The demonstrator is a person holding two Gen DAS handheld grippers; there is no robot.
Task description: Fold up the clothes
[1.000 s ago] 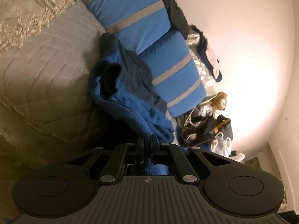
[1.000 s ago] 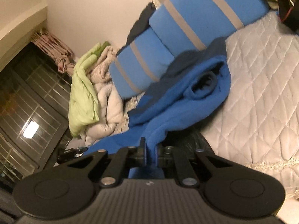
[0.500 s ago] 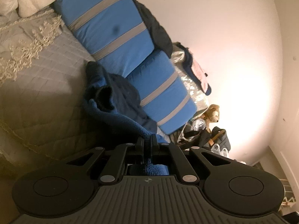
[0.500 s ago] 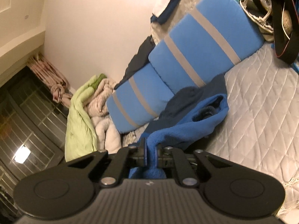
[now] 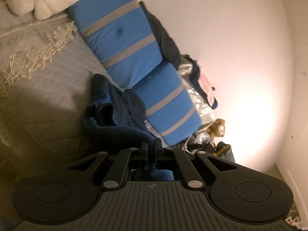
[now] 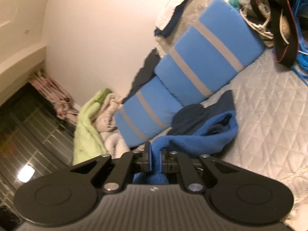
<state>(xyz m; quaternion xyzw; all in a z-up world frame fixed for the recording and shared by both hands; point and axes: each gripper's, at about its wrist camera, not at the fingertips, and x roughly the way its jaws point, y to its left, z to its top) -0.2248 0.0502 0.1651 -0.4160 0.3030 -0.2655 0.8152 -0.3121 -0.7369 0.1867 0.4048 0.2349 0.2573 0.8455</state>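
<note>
A: Where's the blue fleece garment?

B: On the quilted bed, bunched against the blue striped pillows, one edge lifted off the quilt.

A: And the tongs?

B: The left tongs are pinched narrow on a dark fold of it. The right tongs are clamped on its bright blue edge, in front of the pillows.

Both hand-held grippers clamped tight
</note>
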